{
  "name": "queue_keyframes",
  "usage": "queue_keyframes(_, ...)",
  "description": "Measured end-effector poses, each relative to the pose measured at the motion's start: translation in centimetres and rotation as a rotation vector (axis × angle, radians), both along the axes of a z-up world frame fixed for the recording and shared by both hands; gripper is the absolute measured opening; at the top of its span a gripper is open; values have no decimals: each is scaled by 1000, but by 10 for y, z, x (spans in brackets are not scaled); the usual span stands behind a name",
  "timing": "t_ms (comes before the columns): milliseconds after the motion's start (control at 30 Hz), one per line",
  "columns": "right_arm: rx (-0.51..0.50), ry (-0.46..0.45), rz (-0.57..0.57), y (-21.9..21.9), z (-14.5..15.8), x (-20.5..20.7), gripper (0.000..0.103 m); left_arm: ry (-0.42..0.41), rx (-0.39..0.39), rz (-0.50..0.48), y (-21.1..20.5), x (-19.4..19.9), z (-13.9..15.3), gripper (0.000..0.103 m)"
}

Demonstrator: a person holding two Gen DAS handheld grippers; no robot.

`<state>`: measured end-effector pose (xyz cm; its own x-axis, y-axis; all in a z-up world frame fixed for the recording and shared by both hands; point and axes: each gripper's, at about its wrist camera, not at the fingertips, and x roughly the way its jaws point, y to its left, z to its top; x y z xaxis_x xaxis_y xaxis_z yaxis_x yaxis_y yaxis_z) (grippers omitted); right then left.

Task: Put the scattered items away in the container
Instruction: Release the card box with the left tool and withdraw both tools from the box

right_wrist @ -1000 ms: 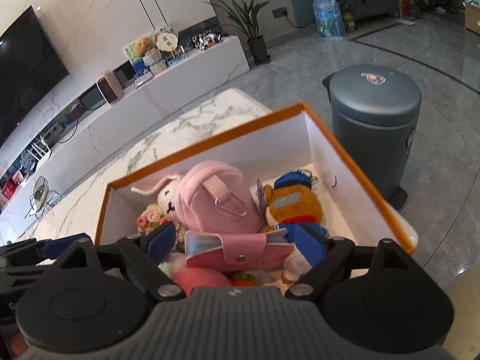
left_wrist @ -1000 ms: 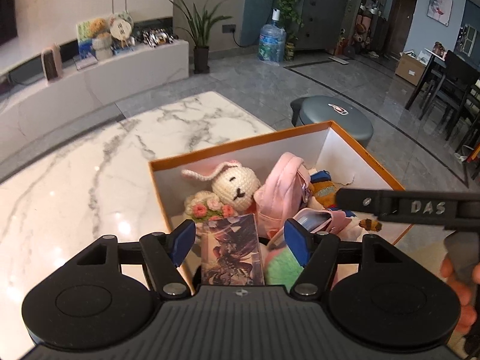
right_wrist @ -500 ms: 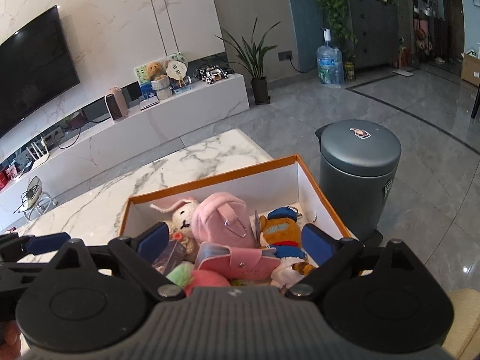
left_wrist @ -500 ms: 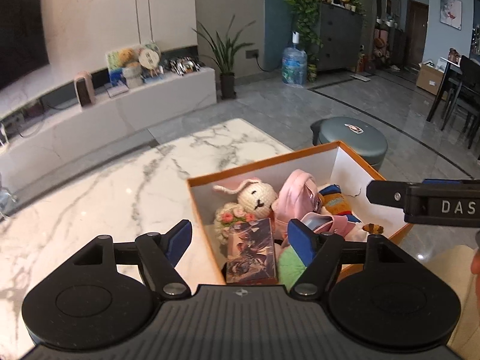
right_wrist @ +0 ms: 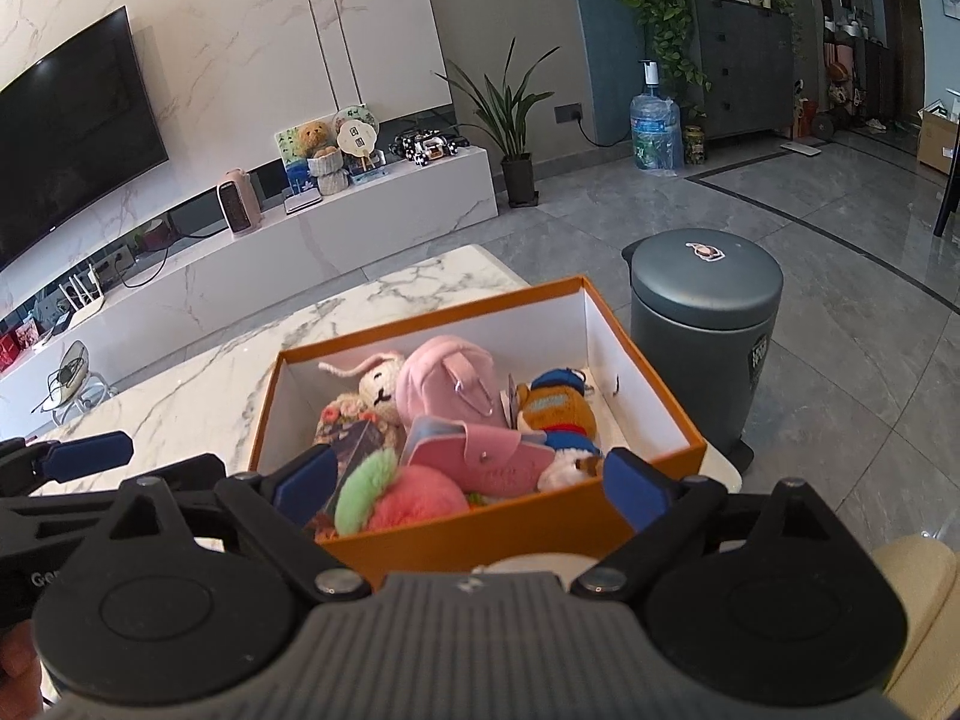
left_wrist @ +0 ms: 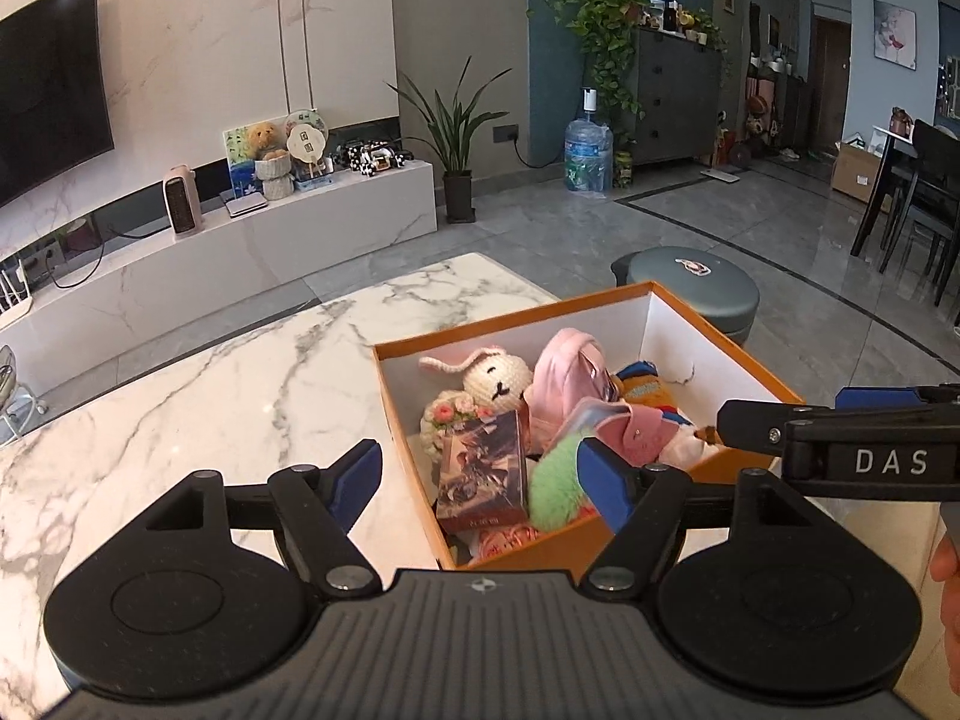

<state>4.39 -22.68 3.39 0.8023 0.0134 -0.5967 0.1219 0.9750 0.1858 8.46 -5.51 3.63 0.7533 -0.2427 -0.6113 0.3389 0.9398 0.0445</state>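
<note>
Two hand-held grippers, left hand-held gripper (left_wrist: pixel 480 477) and right hand-held gripper (right_wrist: pixel 471 489), hang spread wide and empty near one orange cardboard box with white inside (right_wrist: pixel 645 360). It stands on the white marble surface (left_wrist: pixel 210 396) holding one printed card pack (left_wrist: pixel 483 471), one green-and-pink fluffy pompom (right_wrist: pixel 390 495), one pink wallet (right_wrist: pixel 480 459), one pink mini backpack (right_wrist: pixel 447 384), one crocheted bunny (left_wrist: pixel 495 375) and one orange-and-blue plush doll (right_wrist: pixel 558 408). Beyond stands one grey round bin (right_wrist: pixel 702 336).

Box (right_wrist: pixel 480 528) bottom hidden beneath toys (right_wrist: pixel 444 396)
</note>
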Motion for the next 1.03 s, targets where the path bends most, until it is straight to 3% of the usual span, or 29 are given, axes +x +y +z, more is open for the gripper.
queue_keyframes(1033, -56, 8, 2, 19, -1, -18, 96, 26, -27, 24, 14, -12, -6, 84)
